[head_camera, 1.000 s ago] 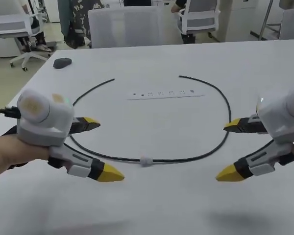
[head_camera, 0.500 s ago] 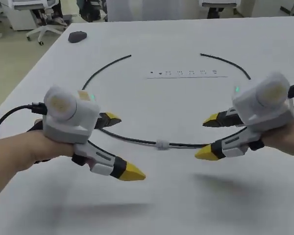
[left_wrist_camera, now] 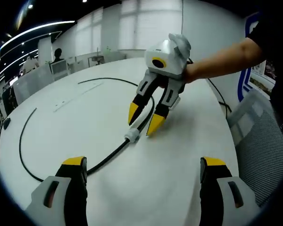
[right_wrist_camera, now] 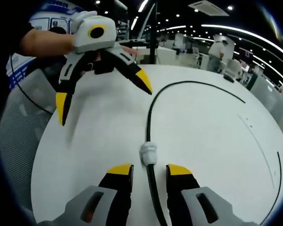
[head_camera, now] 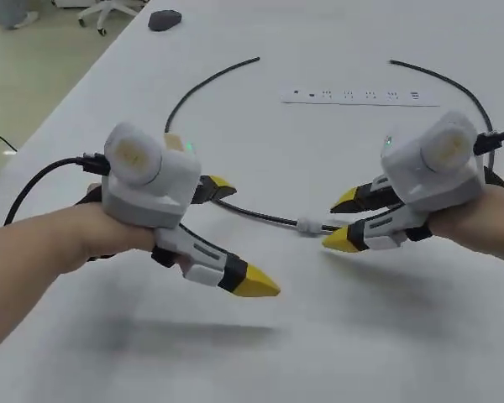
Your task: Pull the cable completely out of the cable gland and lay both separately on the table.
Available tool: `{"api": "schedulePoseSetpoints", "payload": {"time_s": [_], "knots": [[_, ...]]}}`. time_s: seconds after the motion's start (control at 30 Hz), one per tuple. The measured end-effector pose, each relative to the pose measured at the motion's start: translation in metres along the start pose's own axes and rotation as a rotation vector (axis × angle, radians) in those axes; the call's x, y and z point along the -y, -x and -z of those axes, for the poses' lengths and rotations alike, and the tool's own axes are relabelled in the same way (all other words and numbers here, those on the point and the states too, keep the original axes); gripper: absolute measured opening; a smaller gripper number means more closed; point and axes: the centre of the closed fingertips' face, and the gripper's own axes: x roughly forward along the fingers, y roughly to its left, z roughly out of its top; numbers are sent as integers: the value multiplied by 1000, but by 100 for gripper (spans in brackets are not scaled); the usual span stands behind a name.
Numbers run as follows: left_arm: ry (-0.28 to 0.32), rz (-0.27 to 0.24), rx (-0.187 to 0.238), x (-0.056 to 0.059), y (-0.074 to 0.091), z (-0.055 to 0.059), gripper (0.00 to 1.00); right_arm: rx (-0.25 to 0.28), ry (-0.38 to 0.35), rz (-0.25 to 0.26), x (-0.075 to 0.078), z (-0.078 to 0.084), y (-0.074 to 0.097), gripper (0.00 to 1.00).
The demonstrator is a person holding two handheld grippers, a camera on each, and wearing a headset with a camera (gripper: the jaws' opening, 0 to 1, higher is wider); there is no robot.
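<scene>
— How did the right gripper's jaws stand?

— Parted, with a narrow gap. They straddled the black cable without pinching it, their yellow tips just behind the white cable gland, which sat on the cable right in front of them.

— And the left gripper?

— Spread wide, holding nothing. In the left gripper view its two tips framed the table, with the gland well ahead of them and the right gripper pointing down at it from the far side.

— So where was the gland?

— Flat on the white table, near the middle, between the two grippers and closer to the right one. The cable was threaded through it, running out on both sides.

— And the rest of the cable?

— It swept out from the gland in a big open loop, one arm curving far-left, the other far-right, both ends lying loose on the far part of the table.

— Anything else on the table?

— A white power strip lay inside the loop at the far side, and a dark mouse sat at the far-left edge.
</scene>
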Motion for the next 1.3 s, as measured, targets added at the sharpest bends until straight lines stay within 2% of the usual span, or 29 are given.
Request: {"api": "schedulePoseSetpoints", "payload": {"time_s": [0.07,0.3,0.4,0.5,0.6,0.7,0.8,0.87,0.9,0.93,0.97,1.03,1.07,1.1,1.13,1.2,1.3], "knots": [[-3,-1,-6,0,1,0,99,-1,10,-7,0,-1,-4,23],[9,-14,28,0,6,-8,99,6,7,-41,-4,-5,-13,17],[1,-33,5,-1,5,-5,99,0,5,-43,-3,-6,-12,12],[12,-45,59,1,5,-13,99,5,-3,-40,-3,-5,-12,9],[39,-50,67,1,5,-13,99,11,-18,-41,-3,-5,-12,8],[26,-58,71,2,6,-15,99,12,-55,-70,-12,-5,-9,8],[33,-45,77,7,9,-17,98,18,-60,-102,-27,-6,-2,8],[97,12,34,22,8,-11,99,23,-59,-144,-44,-10,9,8],[83,31,54,26,7,-14,99,25,-59,-165,-53,-12,15,8],[75,35,68,30,7,-15,97,27,-54,-166,-55,-13,17,8],[66,37,68,34,7,-16,96,31,-35,-183,-64,-16,24,8],[82,52,80,42,6,-23,92,41,-16,-196,-81,-22,37,8],[117,106,120,52,6,-31,86,76,-1,-180,-87,-29,45,8],[182,179,166,67,9,-42,79,122,23,-171,-91,-37,51,8],[214,219,196,74,12,-49,71,125,36,-152,-98,-40,60,7],[240,270,249,85,16,-62,62,135,90,-112,-106,-44,74,7],[216,288,279,95,18,-71,54,145,91,-96,-121,-48,91,7]]}}
